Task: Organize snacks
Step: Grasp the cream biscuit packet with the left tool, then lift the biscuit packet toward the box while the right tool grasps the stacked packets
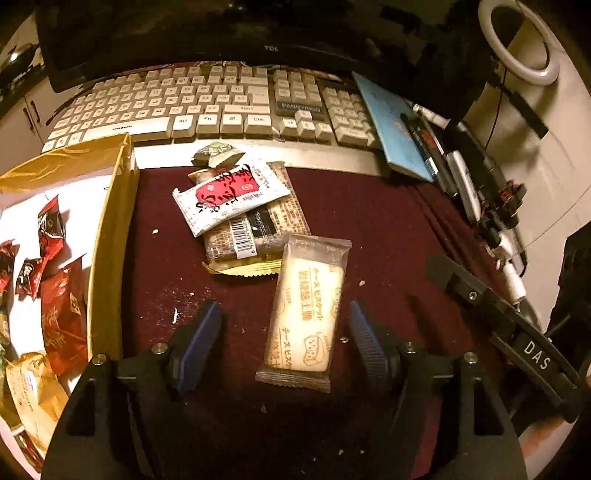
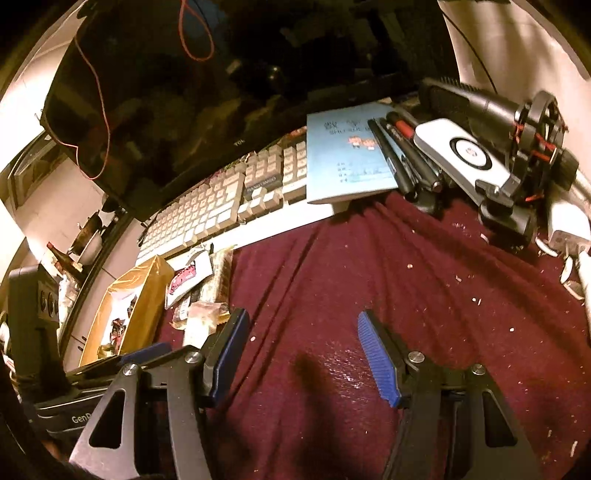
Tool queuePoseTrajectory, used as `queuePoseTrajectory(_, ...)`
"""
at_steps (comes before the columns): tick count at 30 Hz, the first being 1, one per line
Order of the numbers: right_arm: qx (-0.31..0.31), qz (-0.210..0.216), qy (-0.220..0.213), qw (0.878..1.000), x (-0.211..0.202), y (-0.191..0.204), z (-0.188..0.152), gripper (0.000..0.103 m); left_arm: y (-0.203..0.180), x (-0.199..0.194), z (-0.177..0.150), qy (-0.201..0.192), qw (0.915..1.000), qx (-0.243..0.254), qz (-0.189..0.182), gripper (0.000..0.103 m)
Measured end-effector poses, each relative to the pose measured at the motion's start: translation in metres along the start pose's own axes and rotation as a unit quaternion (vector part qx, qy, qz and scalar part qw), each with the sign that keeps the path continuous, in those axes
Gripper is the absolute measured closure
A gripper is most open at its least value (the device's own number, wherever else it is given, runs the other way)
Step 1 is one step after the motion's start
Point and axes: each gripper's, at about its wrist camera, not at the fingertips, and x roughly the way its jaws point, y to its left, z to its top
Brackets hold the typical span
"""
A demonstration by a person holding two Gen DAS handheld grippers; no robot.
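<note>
The table (image 1: 388, 229) has a dark red cloth over it, with little crumbs on the cloth. A big black screen (image 1: 221, 29) stands along the far edge of the table. A wide keyboard (image 1: 207, 107) with pale keys lies just in front of the screen. A gold box (image 1: 110, 229) sits at the left edge of the table, with its white inside showing. Red snack bags (image 1: 61, 314) and a gold bag lie in the box. A blue book (image 1: 391, 125) leans on the right end of the keyboard, and some pens (image 1: 432, 147) lie on it and beside it.

The left gripper (image 1: 284, 341) points down at the cloth near the front edge of the table. Its blue fingers are spread wide and grip nothing. A pale biscuit pack (image 1: 306, 314) in clear wrap lies flat on the cloth between the fingers, but they do not touch it. Past it, toward the keyboard, is a small pile of snacks. A brown bar (image 1: 258, 225) with a barcode lies there. A white pack with a red label (image 1: 229, 195) lies on top of the bar. A gold wrapper edge (image 1: 251, 269) peeks out from under the bar. The far end of the biscuit pack lies on the pile.

The right gripper (image 2: 306, 354) is over bare cloth, more to the right side of the table. Its fingers are wide apart too, with nothing between them.
</note>
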Motion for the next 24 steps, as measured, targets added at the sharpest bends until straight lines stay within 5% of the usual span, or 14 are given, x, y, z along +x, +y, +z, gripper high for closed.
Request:
queuePoseTrajectory(5, 0.010, 0.023, 0.012, 1.000, 0.005, -0.007, -0.001, 0.039, -0.012, 0.012, 0.009, 0.010, 0.9998, 0.012, 0.009, 0.033)
queuePoseTrajectory(7, 0.008, 0.030, 0.010, 0.999, 0.004, -0.006, -0.002, 0.039, -0.019, 0.019, 0.006, 0.016, 0.9985, 0.020, 0.050, 0.047)
queuePoseTrajectory(9, 0.002, 0.036, 0.007, 0.999, 0.002, -0.004, -0.003, 0.039, -0.027, 0.018, 0.001, 0.006, 0.9963, 0.042, 0.074, 0.072)
queuePoseTrajectory(10, -0.001, 0.038, 0.007, 0.999, 0.001, -0.003, -0.003, 0.040, -0.028, 0.016, -0.003, 0.001, 0.9955, 0.044, 0.084, 0.072)
queuePoseTrajectory(17, -0.036, 0.048, 0.025, 0.998, 0.003, 0.015, 0.000, 0.040, -0.003, -0.034, -0.039, -0.049, 0.9985, -0.023, 0.005, 0.072)
queuePoseTrajectory(24, -0.106, 0.091, 0.078, 0.987, 0.017, 0.071, 0.016, 0.039, 0.050, -0.101, -0.074, -0.122, 0.9862, -0.105, -0.039, 0.072)
